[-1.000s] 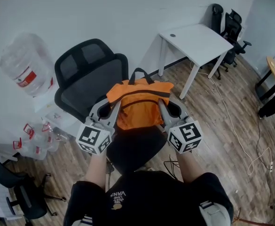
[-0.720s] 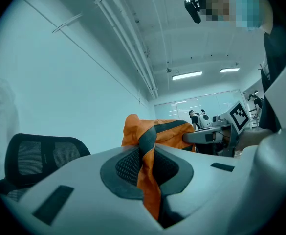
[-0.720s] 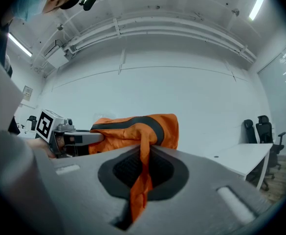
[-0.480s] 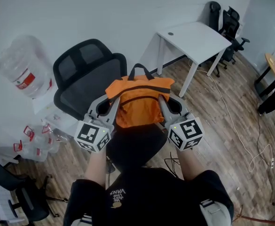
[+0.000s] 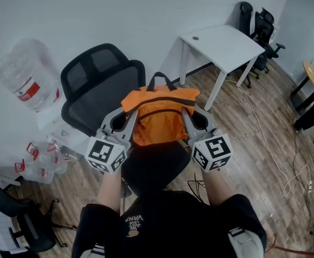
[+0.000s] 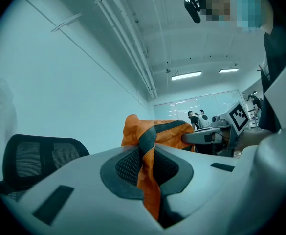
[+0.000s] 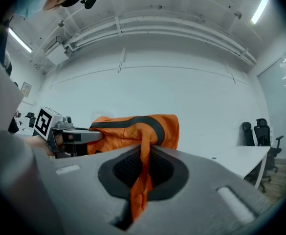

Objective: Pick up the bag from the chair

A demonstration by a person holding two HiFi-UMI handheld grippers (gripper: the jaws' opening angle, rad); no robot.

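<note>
Both grippers pinch the orange bag (image 5: pixel 159 117): the left gripper (image 5: pixel 131 117) clamps its left side, the right gripper (image 5: pixel 184 116) its right, holding it above the black chair (image 5: pixel 100 87).

Orange bag (image 5: pixel 159 123) with dark band, black mesh chair (image 5: pixel 100 85), grey left gripper (image 5: pixel 131 116) and right gripper (image 5: pixel 184 115), black-and-white marker cubes (image 5: pixel 107 156), white desk (image 5: pixel 224 44) right of chair, red-labelled clear bottle (image 5: pixel 25 74) left of chair
</note>
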